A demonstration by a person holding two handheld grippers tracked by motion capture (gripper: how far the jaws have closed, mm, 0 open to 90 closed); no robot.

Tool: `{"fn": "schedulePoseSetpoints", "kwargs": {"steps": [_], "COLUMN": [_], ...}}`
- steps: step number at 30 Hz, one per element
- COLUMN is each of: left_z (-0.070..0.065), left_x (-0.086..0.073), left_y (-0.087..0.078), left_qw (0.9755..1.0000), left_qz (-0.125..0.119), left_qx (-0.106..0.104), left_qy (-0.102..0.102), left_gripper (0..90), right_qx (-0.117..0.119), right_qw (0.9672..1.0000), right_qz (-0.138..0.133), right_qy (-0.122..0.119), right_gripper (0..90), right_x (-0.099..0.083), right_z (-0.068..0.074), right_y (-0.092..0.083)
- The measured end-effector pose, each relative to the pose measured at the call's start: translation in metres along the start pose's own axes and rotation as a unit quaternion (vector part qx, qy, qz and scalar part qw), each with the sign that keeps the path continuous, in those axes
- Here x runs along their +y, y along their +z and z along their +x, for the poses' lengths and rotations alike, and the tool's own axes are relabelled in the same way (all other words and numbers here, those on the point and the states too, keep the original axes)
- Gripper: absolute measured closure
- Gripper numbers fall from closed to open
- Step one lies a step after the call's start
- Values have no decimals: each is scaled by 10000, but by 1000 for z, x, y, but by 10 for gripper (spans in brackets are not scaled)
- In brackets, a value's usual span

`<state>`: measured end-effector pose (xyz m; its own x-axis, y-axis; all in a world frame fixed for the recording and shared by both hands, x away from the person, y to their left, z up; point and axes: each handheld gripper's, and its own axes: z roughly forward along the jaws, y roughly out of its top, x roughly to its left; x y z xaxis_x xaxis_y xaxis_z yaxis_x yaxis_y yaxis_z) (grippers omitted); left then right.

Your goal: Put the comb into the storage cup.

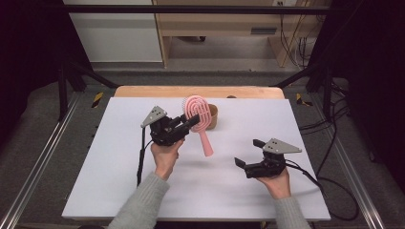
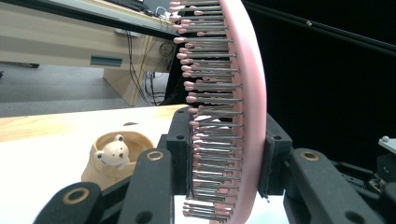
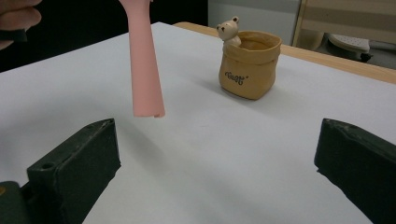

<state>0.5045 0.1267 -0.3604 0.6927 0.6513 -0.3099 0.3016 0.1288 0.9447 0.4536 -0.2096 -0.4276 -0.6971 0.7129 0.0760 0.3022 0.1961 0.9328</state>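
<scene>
The left gripper [image 1: 191, 121] is clamped on the head of a pink plastic hairbrush [image 1: 199, 120], held above the table [image 1: 119, 157], its smooth handle slanting down toward the right gripper [image 1: 248, 153], which is spread wide and empty. A tan bear pot [image 3: 249, 63] stands behind.

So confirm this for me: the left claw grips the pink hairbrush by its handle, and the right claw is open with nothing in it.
Not quite. The left claw grips the pink hairbrush by its bristled head, not the handle; the left gripper view shows the jaws clamped on either side of the head. The handle hangs free, as the high view shows. The right claw is indeed open with nothing in it.
</scene>
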Motion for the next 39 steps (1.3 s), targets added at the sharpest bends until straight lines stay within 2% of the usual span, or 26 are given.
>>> {"fn": "schedulePoseSetpoints", "kwargs": {"steps": [16, 39], "left_z": [2, 6], "left_x": [14, 33], "left_y": [9, 23], "left_qw": [9999, 9996], "left_qz": [34, 87], "left_qx": [58, 149], "left_qy": [112, 215], "left_gripper": [638, 638], "right_qx": [-73, -101], "right_qw": [9998, 9992], "right_qz": [107, 268], "right_qy": [161, 264], "right_gripper": [4, 3], "right_x": [-11, -18], "right_z": [-20, -29], "right_y": [-15, -18]}}
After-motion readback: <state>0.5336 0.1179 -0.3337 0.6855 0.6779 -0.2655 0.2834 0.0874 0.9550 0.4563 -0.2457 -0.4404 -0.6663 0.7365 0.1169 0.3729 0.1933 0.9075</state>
